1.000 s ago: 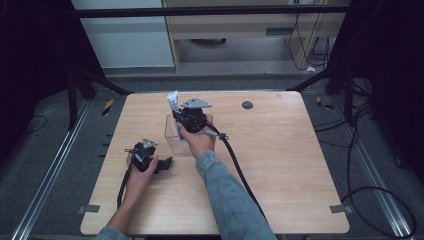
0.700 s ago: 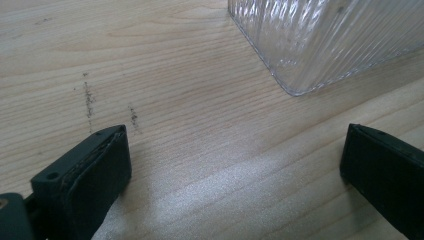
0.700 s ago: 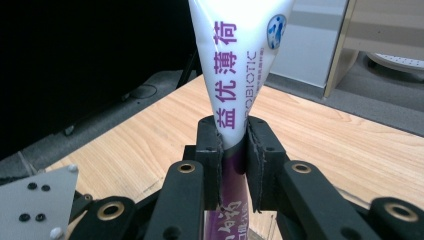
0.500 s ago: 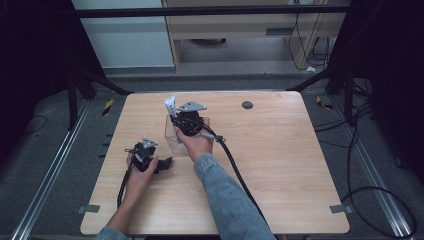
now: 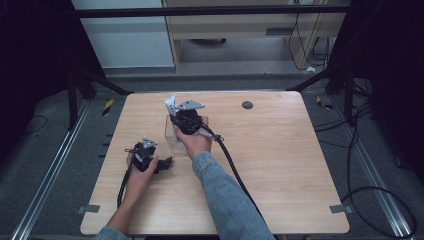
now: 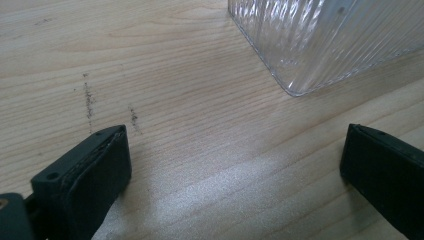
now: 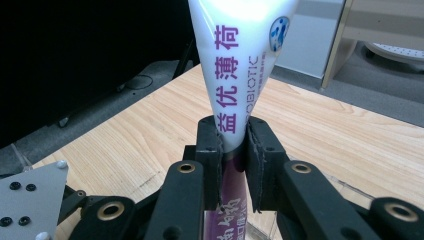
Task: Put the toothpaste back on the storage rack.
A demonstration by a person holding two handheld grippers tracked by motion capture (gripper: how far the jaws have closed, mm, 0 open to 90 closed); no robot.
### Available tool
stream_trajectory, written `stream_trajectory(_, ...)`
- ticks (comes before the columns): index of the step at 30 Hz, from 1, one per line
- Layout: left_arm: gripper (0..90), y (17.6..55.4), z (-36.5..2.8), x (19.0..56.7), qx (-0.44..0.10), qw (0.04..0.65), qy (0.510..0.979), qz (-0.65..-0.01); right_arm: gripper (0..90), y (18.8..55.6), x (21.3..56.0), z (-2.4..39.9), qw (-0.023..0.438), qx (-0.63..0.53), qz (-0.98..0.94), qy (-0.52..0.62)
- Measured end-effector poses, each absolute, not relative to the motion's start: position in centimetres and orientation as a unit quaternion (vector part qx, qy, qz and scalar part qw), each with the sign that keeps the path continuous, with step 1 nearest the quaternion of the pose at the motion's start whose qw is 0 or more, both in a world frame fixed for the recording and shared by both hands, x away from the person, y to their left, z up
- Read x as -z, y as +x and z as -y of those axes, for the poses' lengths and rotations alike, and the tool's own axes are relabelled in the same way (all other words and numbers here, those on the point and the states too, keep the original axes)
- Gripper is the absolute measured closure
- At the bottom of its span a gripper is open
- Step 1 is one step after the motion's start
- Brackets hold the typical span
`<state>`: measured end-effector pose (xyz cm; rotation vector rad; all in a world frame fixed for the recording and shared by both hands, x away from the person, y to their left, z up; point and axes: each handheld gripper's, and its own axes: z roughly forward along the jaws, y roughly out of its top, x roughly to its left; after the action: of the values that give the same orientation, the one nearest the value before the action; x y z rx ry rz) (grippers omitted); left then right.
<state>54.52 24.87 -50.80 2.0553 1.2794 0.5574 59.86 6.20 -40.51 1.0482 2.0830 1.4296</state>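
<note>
- Slightly lower than 1 second ago, the right gripper carries a white tube over the clear container.
- Left gripper: jaws apart, container corner just ahead.
- Right gripper view: 2 jaws clamp the tube; lower it straight inside.

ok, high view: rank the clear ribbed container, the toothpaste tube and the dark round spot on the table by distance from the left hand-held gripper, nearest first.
1. clear ribbed container: just up-right of the left hand-held gripper.
2. toothpaste tube: above the container, clamped in the right hand-held gripper.
3. dark round spot: far side of the table, right of centre.
</note>
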Motion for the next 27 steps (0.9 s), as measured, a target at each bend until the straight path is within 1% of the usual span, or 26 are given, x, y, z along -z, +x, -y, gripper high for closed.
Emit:
stream_trajectory(5,0.0,54.53,-24.88,50.80,-0.212,0.323,0.784,-0.487,77.8,59.79,40.68,-6.37,0.197,-0.510,-0.749,0.375)
stream_trajectory(13,0.0,54.55,-24.89,50.80,-0.212,0.323,0.784,-0.486,78.0,59.85,40.89,-6.51,0.204,-0.496,-0.758,0.371)
stream_trajectory(27,0.0,54.58,-24.90,50.80,-0.212,0.323,0.784,-0.486,78.0,59.82,41.17,-6.67,0.200,-0.483,-0.765,0.377)
